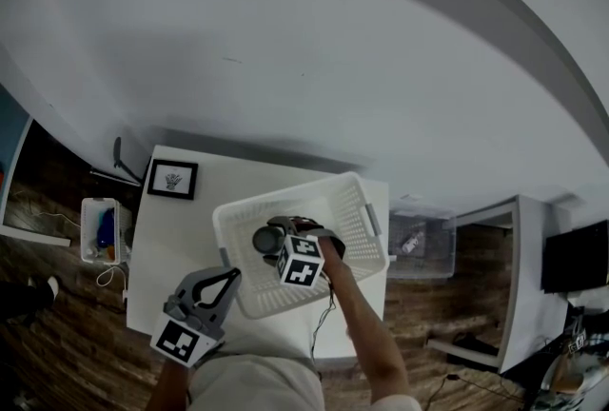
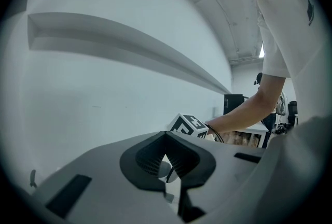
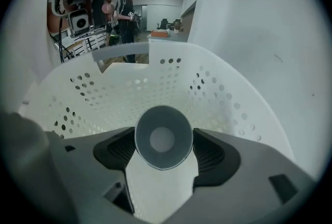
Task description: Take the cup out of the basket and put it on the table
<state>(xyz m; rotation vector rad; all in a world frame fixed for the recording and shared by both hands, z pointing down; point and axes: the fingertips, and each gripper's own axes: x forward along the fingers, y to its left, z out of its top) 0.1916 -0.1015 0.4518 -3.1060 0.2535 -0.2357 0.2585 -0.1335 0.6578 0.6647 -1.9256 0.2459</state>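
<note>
The right gripper [image 1: 276,239] reaches down inside the white basket [image 1: 358,220], which stands on the white counter [image 1: 179,233]. In the right gripper view the jaws of this gripper [image 3: 163,136] are clenched on the grey cup [image 3: 163,137], 1 dark pad [image 3: 115,149] pressed to each side of it. The cup lies with its round mouth turned toward the camera, its pale bottom showing inside. Behind it rises the perforated wall of the basket [image 3: 129,92]. From the head view the cup [image 1: 265,239] is in the middle of the basket, low between its walls, with the marker cube [image 1: 302,260] of the right gripper just beside it and the person's forearm [image 1: 366,323] stretching back toward the lower edge.

The left gripper [image 1: 231,276] is held outside the basket, near its near-left corner, above the counter's front part. In the left gripper view its jaws [image 2: 166,138] are closed tip to tip with nothing between them, leaving only a narrow slit below the tips. Past them, the right gripper's marker cube [image 2: 188,125] and the person's arm [image 2: 244,111] show.

A black picture frame [image 1: 172,179] lies on the far left corner of the counter, well apart from the basket.
</note>
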